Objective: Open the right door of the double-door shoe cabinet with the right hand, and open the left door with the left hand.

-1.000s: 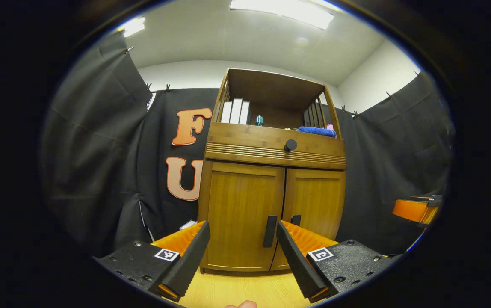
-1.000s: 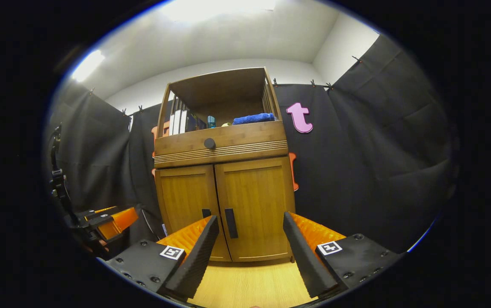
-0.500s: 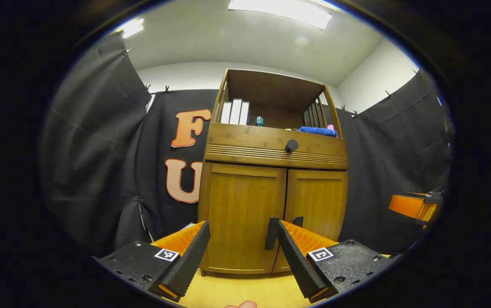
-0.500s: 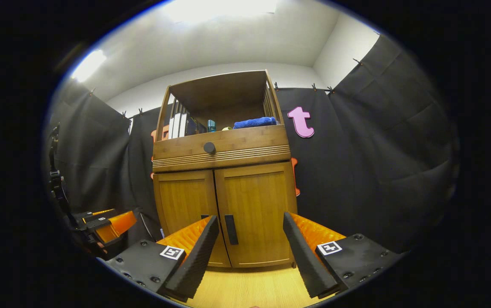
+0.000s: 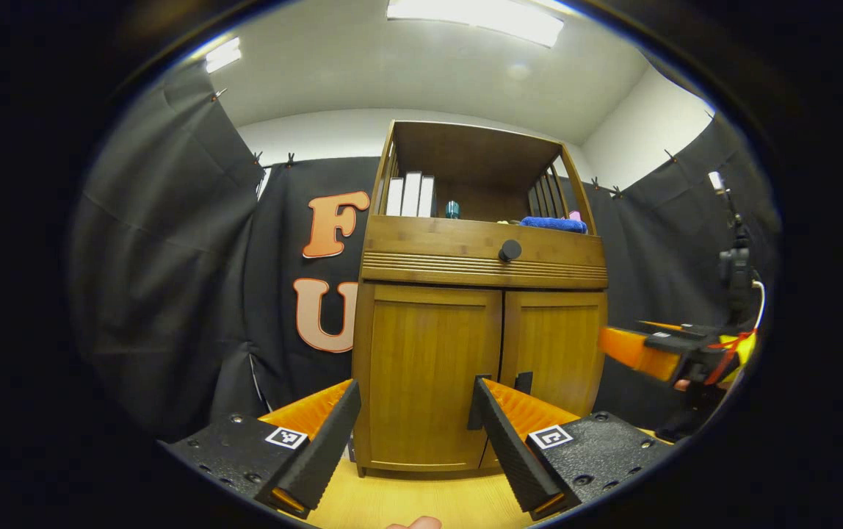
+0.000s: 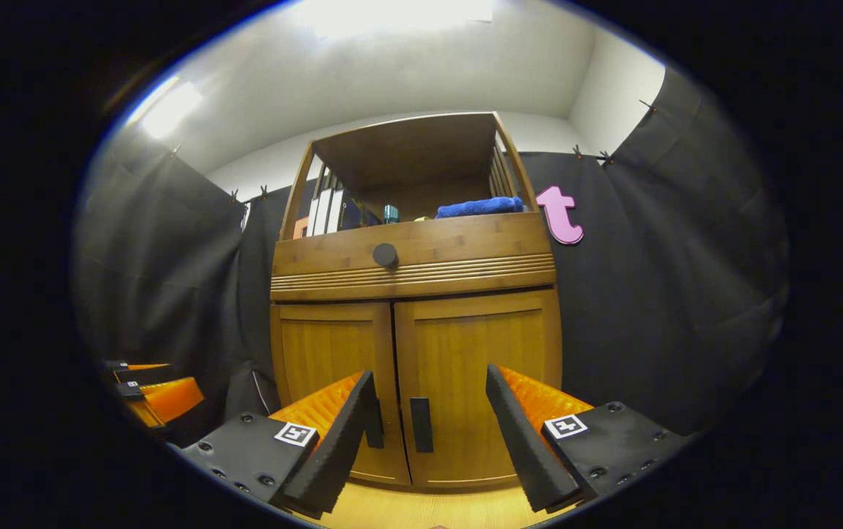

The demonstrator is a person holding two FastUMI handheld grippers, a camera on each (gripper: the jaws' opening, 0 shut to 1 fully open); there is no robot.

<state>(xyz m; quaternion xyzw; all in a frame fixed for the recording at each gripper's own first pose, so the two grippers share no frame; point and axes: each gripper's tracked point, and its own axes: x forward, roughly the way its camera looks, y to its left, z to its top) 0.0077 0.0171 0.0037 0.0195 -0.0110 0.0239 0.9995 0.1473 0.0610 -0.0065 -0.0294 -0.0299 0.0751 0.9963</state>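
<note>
Bamboo-coloured wood is making up the shoe cabinet [image 6: 414,294], which is standing upright on a pale wooden floor [image 5: 421,499] against the black cloth wall, its long axis running vertically and its front being faced by both cameras. Both lower doors are being kept closed: the left door [image 5: 429,367] and the right door [image 6: 476,382] are meeting at a central seam, with a dark vertical handle [image 6: 421,425] being seen on the right door just beside that seam and a second handle [image 6: 373,422] being partly hidden behind a finger of the right claw. Above the doors a drawer with a round dark knob [image 6: 385,255] is being shown, shut. In the open shelf on top, upright white binders [image 5: 410,195] are being held at the left, a small teal container [image 5: 452,210] in the middle and a folded blue cloth [image 6: 479,207] at the right.

The left claw [image 5: 415,430] is being held wide open in front of the left door, gripping nothing and apart from it. The right claw [image 6: 429,433] is likewise being held spread wide and empty, before the right door's handle.
</note>
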